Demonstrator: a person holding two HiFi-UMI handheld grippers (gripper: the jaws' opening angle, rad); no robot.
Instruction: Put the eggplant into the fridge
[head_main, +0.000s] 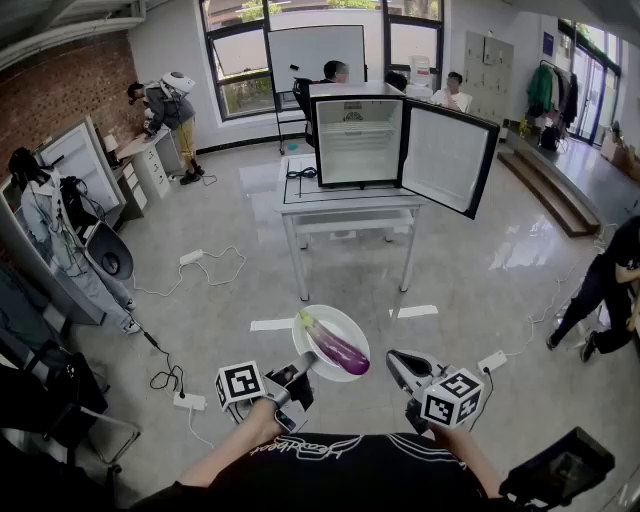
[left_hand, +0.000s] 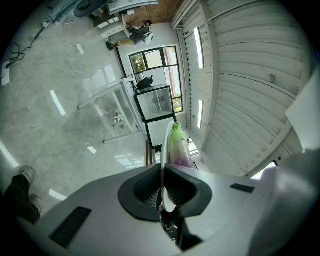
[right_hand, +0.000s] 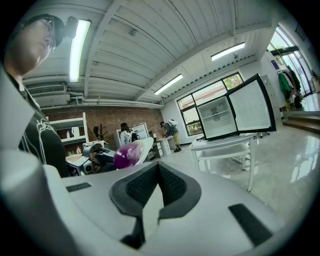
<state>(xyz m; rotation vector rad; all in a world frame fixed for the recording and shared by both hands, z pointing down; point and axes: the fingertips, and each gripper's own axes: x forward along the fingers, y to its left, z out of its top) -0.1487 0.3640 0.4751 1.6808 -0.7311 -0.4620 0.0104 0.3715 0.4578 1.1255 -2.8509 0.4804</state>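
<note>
A purple eggplant (head_main: 336, 346) with a green cap lies on a white plate (head_main: 352, 318) held in mid-air above the floor. My left gripper (head_main: 305, 366) is shut on the plate's near rim. In the left gripper view the plate (left_hand: 163, 150) runs edge-on between the jaws, with the eggplant (left_hand: 178, 148) just beyond my left gripper (left_hand: 162, 176). My right gripper (head_main: 396, 358) hangs to the plate's right, shut and empty. Its own view shows the right gripper (right_hand: 159, 167) closed, with the eggplant (right_hand: 125, 155) off to its left. The small fridge (head_main: 357, 140) stands ahead, its door (head_main: 446, 156) swung open to the right.
The fridge sits on a white table (head_main: 350, 208) a few steps ahead across a glossy floor. Cables and power strips (head_main: 189, 258) lie on the floor at left. People work at desks at the back and at the right edge. A clothes rack (head_main: 45, 220) stands at left.
</note>
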